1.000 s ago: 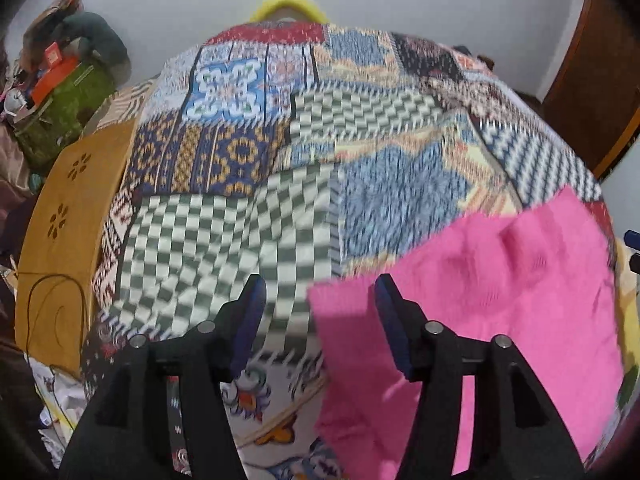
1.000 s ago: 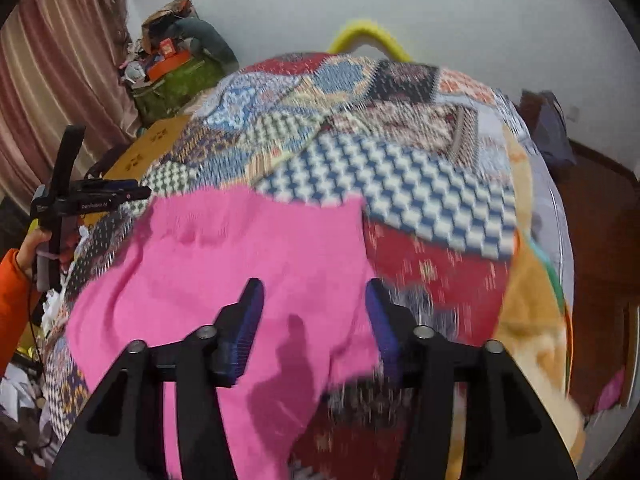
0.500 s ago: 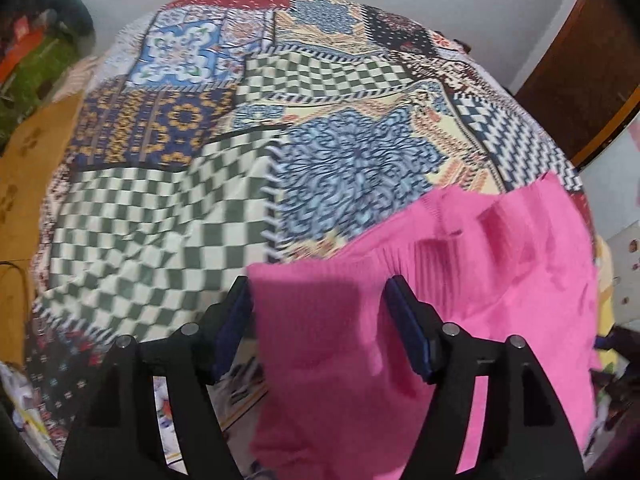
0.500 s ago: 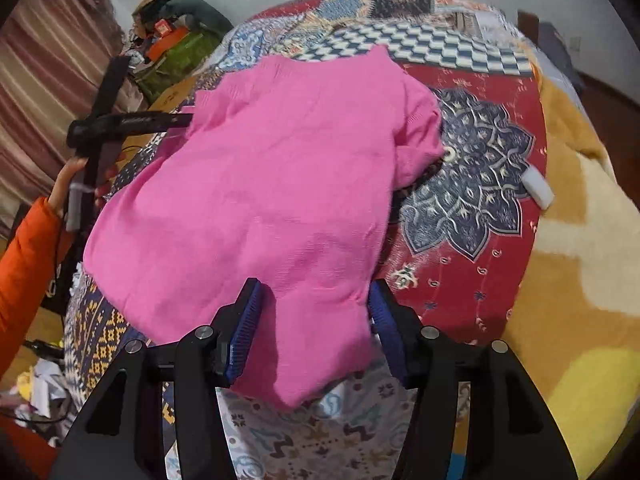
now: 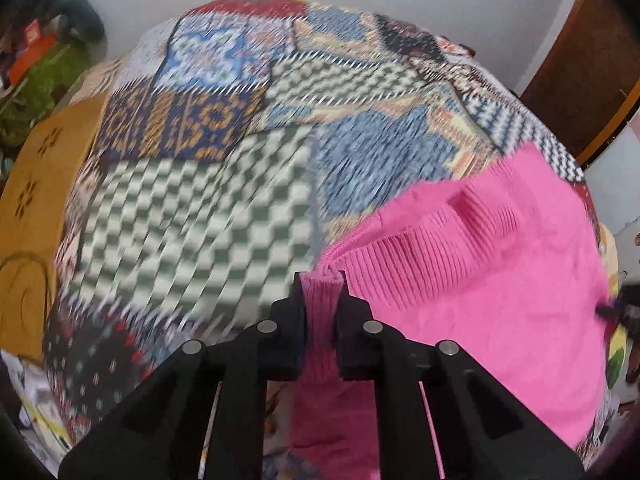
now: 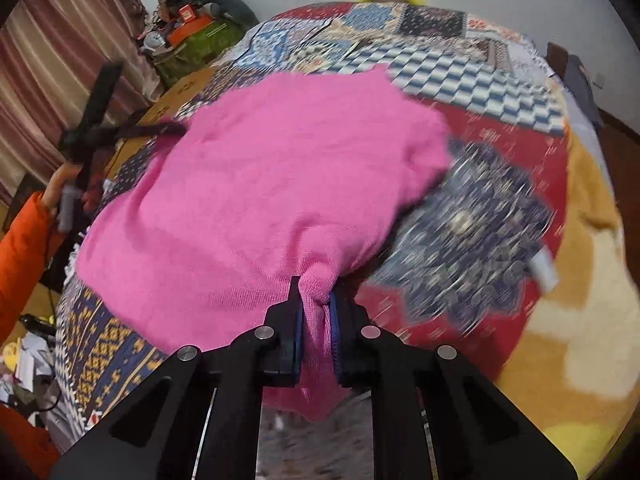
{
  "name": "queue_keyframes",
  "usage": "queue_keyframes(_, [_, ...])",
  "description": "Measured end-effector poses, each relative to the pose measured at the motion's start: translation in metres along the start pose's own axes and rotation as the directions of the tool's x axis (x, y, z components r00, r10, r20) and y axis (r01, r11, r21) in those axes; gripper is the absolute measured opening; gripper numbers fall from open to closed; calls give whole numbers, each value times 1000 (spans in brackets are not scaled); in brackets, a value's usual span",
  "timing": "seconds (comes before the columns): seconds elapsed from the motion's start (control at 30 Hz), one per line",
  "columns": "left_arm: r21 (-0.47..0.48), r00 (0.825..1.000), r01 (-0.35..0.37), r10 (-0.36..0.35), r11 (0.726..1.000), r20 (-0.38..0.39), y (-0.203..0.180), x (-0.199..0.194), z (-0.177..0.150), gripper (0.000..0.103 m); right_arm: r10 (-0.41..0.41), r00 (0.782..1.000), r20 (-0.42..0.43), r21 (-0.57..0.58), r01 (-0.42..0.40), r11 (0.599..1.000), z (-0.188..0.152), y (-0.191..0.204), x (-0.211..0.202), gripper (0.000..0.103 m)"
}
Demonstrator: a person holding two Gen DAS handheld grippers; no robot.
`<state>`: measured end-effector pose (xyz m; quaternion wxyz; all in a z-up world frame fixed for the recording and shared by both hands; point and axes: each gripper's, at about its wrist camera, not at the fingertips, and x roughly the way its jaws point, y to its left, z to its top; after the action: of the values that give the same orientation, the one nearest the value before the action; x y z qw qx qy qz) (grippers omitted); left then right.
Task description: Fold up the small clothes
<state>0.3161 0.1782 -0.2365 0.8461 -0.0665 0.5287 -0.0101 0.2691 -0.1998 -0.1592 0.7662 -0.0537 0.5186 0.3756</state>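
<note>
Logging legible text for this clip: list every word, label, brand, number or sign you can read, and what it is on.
None can be read.
Orange box on the clutter pile: a white mark shows, too small and blurred to read.
White tag on the patchwork quilt: blurred, no lettering made out.
Pink sweater: no print or label shows.
Left gripper and right gripper: no markings visible.

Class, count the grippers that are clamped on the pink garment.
2. The left gripper pinches the pink sweater at its ribbed edge; the right gripper pinches a bunched near corner.
</note>
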Motion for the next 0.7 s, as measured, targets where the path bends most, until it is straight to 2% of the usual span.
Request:
queue_keyframes(0.13, [-22,999,17,-18,1000,-36,12,-12,-35,10,-66,997,37,-22,67,998,25,-13,-8,10])
queue_keyframes(0.2, [-34,997,51,-53,998,-57,11,-20,-57,10,-88,995,55,-32,90,995,40,-14,-9,10])
queue_keyframes(0.3, [-28,995,63,-65,998,-77,2,-29,-85,10,-115,991,74,-43,118,992,51,-6,-9,14])
queue_keyframes(0.33, [-27,995,64,-66,998,-78,0,-32,-92,10,-124,989,82,-39,128,991,52,-1,-11,17])
queue_keyframes(0.37, [-33,994,69,-72,997,-78,-1,-35,-98,10,-120,989,86,-36,123,992,51,1,-13,24])
queue_keyframes(0.4, [-48,994,79,-83,996,-78,-1,-38,-103,10,-110,990,90,-32,113,993,49,2,-15,36])
queue_keyframes(0.47, [-70,992,94,-99,993,-74,1,-45,-111,10,-102,989,104,-14,104,994,42,7,-22,50])
queue_keyframes(0.53, [-89,991,107,-114,990,-72,0,-50,-117,10,-93,990,107,-4,94,996,35,10,-23,52])
queue_keyframes(0.7, [-91,985,152,-159,984,-72,-13,-68,-135,10,-37,999,37,55,35,998,7,14,-10,52])
